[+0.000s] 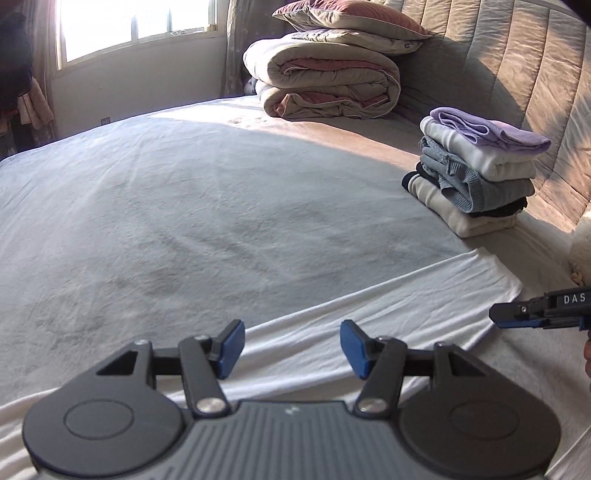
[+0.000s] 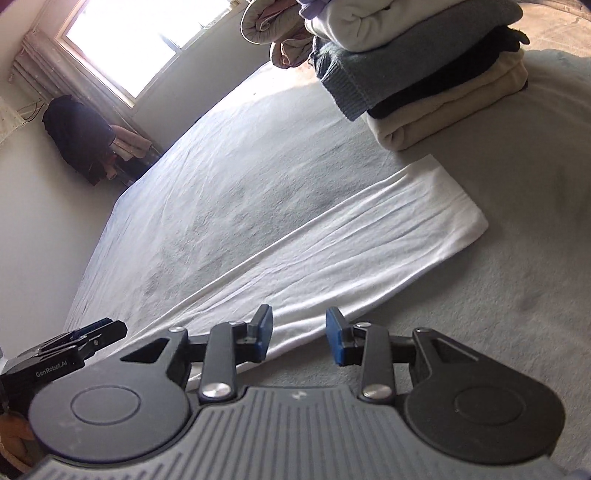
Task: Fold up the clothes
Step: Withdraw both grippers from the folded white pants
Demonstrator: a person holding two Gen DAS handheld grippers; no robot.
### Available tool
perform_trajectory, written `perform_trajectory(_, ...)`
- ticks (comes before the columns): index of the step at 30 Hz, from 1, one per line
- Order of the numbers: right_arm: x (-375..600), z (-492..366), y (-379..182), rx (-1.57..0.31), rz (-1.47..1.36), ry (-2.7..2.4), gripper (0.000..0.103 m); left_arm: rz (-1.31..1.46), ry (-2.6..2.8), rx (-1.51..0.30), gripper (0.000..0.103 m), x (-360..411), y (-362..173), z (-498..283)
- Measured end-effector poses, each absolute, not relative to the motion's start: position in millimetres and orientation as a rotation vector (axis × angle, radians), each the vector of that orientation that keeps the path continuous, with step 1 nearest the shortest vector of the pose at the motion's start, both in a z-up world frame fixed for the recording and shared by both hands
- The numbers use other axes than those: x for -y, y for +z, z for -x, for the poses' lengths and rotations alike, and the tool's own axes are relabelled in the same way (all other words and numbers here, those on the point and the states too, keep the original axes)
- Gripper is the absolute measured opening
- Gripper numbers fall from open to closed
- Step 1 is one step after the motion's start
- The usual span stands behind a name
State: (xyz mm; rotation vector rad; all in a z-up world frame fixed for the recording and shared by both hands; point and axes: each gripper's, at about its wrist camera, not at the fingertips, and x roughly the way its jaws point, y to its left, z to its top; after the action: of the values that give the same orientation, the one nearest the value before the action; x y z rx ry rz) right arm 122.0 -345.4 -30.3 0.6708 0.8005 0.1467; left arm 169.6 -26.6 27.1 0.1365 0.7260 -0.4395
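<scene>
A white garment lies flat on the grey bed sheet, folded into a long strip. In the right wrist view the same white garment runs diagonally toward the clothes stack. My left gripper hovers open over the strip's near part, nothing between its blue pads. My right gripper is open too, above the strip's lower edge. The right gripper shows from the side at the right of the left wrist view. The left gripper appears at the left edge of the right wrist view.
A stack of folded clothes stands by the padded headboard, just beyond the strip's far end; it is also seen as stack. A folded duvet with pillows lies further back. A window is behind the bed.
</scene>
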Motion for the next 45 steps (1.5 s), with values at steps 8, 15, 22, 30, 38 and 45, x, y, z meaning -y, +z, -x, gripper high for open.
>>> perform_trajectory(8, 317, -114, -43, -0.857, -0.753, 0.165, 0.037, -0.122, -0.422, -0.711, 0.055, -27, 16, -123)
perform_trajectory(15, 299, -109, -49, -0.844, -0.847, 0.184, 0.038, -0.217, -0.42, -0.709, 0.055, -47, -17, -90)
perform_trajectory(22, 286, -105, -45, -0.839, -0.845, 0.166, 0.037, -0.251, -0.379, -0.681, 0.045, -61, -29, -76)
perform_trajectory(30, 282, -104, -44, -0.824, -0.812, 0.147, 0.036, -0.33, -0.388, -0.68, 0.03, -64, -32, -72)
perform_trajectory(38, 276, -109, -45, -0.806, -0.776, 0.127, 0.032, -0.381, -0.395, -0.682, 0.0, -57, -40, -77)
perform_trajectory(45, 276, -110, -42, -0.807, -0.768, 0.111, 0.032, -0.336, -0.426, -0.637, 0.0, -72, -24, -65)
